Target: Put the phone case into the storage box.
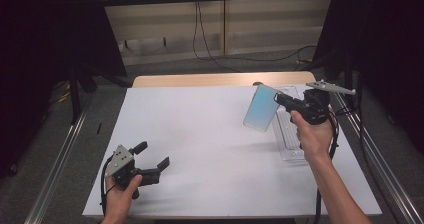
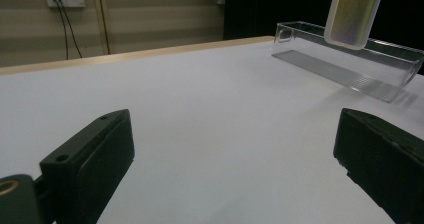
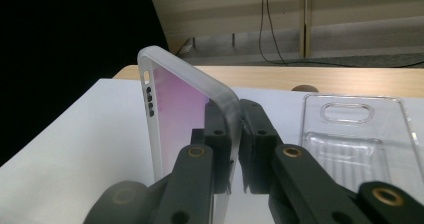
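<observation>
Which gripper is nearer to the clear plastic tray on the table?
Right. The right gripper, shut on a phone case, is raised just beside the clear tray. The left gripper is open near the table's opposite front corner.

the phone case (image 2: 354, 14) is cut off by the top edge in the left gripper view.

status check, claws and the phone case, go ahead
Right claw shut on phone case, held above the table. Left claw open, empty. Clear tray beside the case; nothing blocking.
</observation>
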The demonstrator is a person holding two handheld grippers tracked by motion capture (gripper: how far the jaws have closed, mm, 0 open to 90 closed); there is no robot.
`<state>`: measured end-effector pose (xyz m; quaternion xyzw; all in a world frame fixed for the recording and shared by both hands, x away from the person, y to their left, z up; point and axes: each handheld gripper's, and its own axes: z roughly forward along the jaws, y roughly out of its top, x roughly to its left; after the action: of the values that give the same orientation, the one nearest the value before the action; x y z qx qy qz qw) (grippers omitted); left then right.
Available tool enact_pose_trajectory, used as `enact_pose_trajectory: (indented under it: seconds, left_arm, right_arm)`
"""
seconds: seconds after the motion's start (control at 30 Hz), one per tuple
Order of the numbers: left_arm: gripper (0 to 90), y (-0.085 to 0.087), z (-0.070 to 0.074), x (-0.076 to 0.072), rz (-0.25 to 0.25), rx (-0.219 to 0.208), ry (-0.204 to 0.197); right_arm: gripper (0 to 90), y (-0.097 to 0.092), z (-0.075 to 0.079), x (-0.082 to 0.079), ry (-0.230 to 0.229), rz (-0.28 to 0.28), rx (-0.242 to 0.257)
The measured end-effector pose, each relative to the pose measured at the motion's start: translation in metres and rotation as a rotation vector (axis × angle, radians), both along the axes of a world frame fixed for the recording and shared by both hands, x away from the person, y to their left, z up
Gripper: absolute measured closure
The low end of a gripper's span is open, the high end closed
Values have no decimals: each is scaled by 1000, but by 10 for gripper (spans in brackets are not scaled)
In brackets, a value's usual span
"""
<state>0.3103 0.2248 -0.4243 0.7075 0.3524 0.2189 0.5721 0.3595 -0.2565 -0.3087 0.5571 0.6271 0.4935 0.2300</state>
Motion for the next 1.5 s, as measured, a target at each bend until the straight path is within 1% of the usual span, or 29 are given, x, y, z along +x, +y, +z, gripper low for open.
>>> enact_pose_trajectory:
  seconds: [0.03,0.1,0.2,0.27,0.33,0.37,0.4,0.47,0.53,0.6,0.7,0.83,1.0,1.23,1.3,1.5]
  left_arm:
    - [29,1,-1,1,9,-11,5]
    - [41,3,-1,0,44,-12,-8]
    - [41,7,-1,0,52,-25,-7]
    - [42,9,-2,0,75,-20,-7]
    - [42,9,-4,0,79,-26,5]
    - [42,9,-4,0,81,-22,6]
    - [42,8,-4,0,80,-12,5]
    - [42,7,-4,-1,72,-14,8]
    - [42,8,-3,0,64,-5,3]
    - [42,8,-2,-1,76,-23,-5]
    - [42,10,-2,-1,83,-19,-4]
    - [41,9,-3,0,80,-15,-1]
    - [42,9,-3,1,75,-7,1]
    - [42,9,-4,1,78,-10,3]
    - [42,9,-4,1,80,-8,4]
    - [41,9,-4,2,77,-6,7]
  right_arm:
    - [834,-1,1,0,-1,0,1]
    - [834,-3,3,2,-8,-7,-8]
    - [834,-7,6,4,-13,-19,-12]
    - [834,-10,7,6,-17,-29,-16]
    - [835,-13,8,8,-21,-32,-17]
    - [835,-15,8,8,-21,-36,-17]
    - [835,-16,8,9,-22,-40,-16]
    - [834,-18,9,11,-24,-44,-15]
    - [835,-20,10,12,-26,-48,-26]
    - [835,-22,11,13,-27,-49,-33]
    - [836,-28,13,16,-30,-63,-43]
    - [840,-34,14,21,-41,-78,-52]
    - [846,-41,13,27,-42,-96,-58]
    - [847,-50,11,37,-40,-123,-73]
    - [848,-53,11,40,-43,-133,-84]
    - [848,-61,7,50,-57,-165,-96]
